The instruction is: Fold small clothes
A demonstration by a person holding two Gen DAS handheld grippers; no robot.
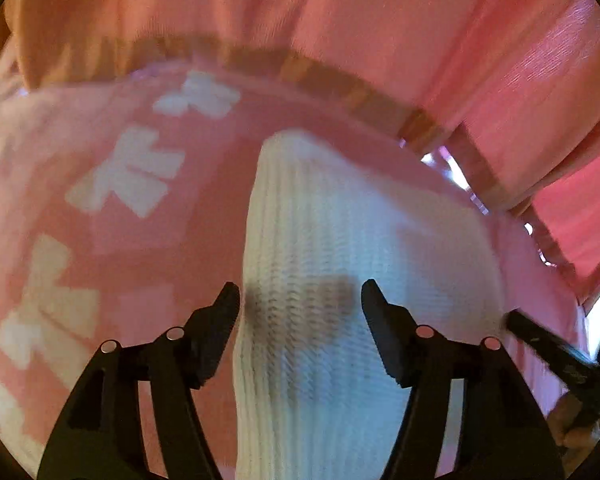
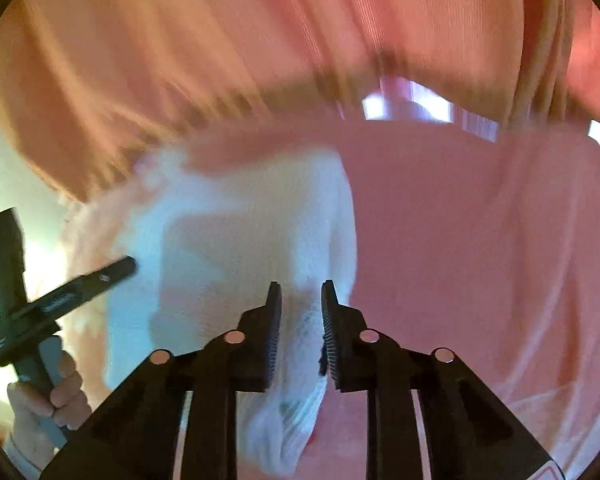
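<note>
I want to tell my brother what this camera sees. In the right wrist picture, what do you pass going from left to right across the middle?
The person's hand holding the other gripper → white sock → this gripper, closed on the sock's edge → pink cloth.

Both wrist cameras look forward along their fingers, close above the white ribbed knit sock [image 1: 340, 240] on pink patterned cloth [image 1: 120, 240]; both views share the sock, cloth and pink curtain [image 1: 340, 20].

Pink patterned cloth [image 1: 132, 240], pink curtain [image 1: 380, 20].
</note>
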